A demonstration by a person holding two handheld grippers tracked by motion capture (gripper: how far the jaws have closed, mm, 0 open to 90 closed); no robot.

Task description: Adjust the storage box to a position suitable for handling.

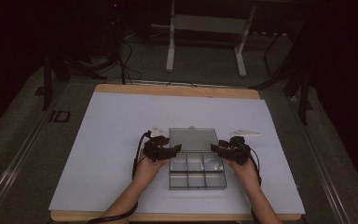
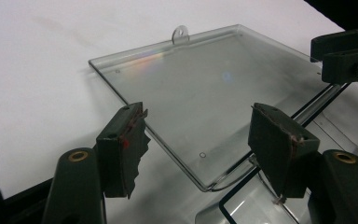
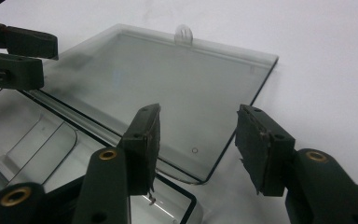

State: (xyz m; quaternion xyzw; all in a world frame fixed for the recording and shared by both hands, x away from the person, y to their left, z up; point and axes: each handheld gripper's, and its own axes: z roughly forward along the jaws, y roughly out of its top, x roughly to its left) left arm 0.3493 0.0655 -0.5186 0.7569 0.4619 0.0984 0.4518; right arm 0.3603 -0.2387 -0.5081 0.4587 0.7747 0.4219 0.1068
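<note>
On the white table sheet, a clear plastic compartment box is placed near the person's edge, between the two hands. Its lid is folded fully back and lies flat on the sheet beyond the base, joined to it along the hinge edge. A small hanging tab is seen at the far edge of the lid. The base is divided into six compartments, arranged in two rows of three; whether anything lies in them cannot be told.

The left gripper is held at the left end of the hinge line. In the left gripper view, its jaws are seen standing apart, one on either side of the lid's near corner; neither pad presses on the plastic. The corner lies between the jaws and below them, and nothing is clamped.

The right gripper is held at the opposite end of the hinge line. In the right gripper view, its jaws are likewise spread, with the lid's other near corner lying between them and no contact visible.

Each gripper's tips are visible in the other's view, at the upper corner beside the lid. Both forearms enter from the near edge of the table.
</note>
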